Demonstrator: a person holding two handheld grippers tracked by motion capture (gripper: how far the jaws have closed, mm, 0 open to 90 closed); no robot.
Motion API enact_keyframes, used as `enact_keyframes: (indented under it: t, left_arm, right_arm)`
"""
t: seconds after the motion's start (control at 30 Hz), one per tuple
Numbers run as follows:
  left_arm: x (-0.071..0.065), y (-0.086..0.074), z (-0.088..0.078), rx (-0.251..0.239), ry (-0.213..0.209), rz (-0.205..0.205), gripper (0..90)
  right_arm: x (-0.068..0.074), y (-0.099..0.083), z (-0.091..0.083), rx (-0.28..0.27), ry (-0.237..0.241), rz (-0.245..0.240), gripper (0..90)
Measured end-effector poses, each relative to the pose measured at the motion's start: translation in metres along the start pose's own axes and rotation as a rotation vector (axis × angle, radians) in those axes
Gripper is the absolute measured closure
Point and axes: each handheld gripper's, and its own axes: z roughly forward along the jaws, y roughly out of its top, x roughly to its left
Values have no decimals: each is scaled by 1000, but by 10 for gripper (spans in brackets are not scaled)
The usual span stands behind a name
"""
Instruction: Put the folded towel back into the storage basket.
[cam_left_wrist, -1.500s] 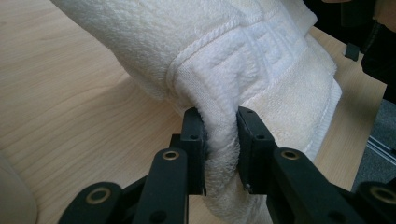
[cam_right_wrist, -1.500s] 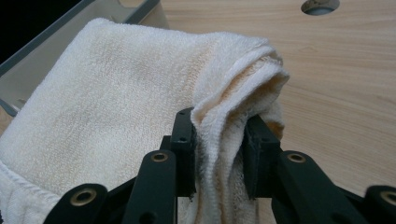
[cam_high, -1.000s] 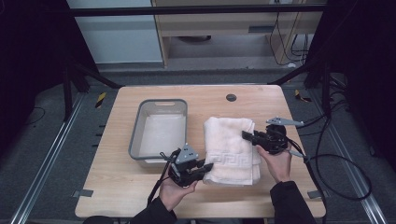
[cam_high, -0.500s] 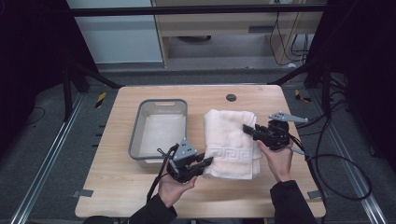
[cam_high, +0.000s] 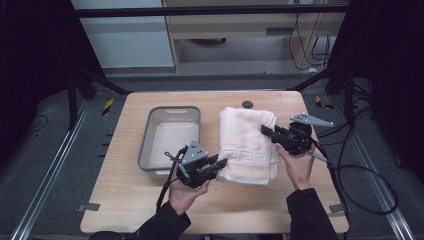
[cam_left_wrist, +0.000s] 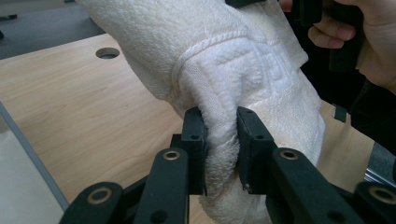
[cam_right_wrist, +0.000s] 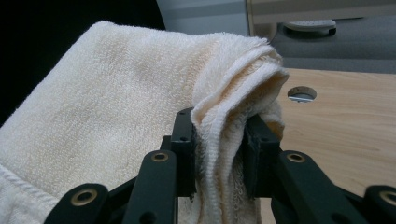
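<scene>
A folded cream towel (cam_high: 247, 145) with a woven key-pattern band hangs just above the wooden table (cam_high: 130, 210), held from two sides. My left gripper (cam_high: 218, 164) is shut on its near left corner; in the left gripper view the terry cloth (cam_left_wrist: 243, 79) bulges between both pads of the left gripper (cam_left_wrist: 220, 147). My right gripper (cam_high: 266, 132) is shut on the towel's right edge. In the right gripper view the layered hem of the towel (cam_right_wrist: 140, 102) is pinched between the jaws of the right gripper (cam_right_wrist: 219, 154).
A grey plastic tub (cam_high: 144, 152) stands on the table's left half, close to my left hand. A round cable hole (cam_high: 247, 104) lies in the tabletop behind the towel. Cables trail off the right side, and dark frame rails flank the table.
Both grippers have risen a little with the towel, so its gripped corners now lift off the tabletop. Both grips hold unchanged.
</scene>
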Motion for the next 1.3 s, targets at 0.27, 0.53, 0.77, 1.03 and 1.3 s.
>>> enact_keyframes:
  t: [0.27, 0.53, 0.77, 1.03, 1.3]
  left_arm:
    - [7, 4, -8, -25, 9, -7, 745]
    - [15, 11, -19, -44, 26, -14, 744]
    - [22, 13, -26, -55, 40, -21, 744]
    - [29, 17, -33, -65, 46, -25, 745]
    - [35, 21, -42, -80, 57, -27, 744]
  right_arm:
    - [9, 10, 4, -19, -3, -22, 697]
    - [23, 24, 9, -47, -4, -52, 697]
    - [29, 28, 14, -57, 1, -54, 697]
    - [35, 34, 20, -60, 3, -63, 697]
    - [44, 44, 24, -71, 8, -74, 697]
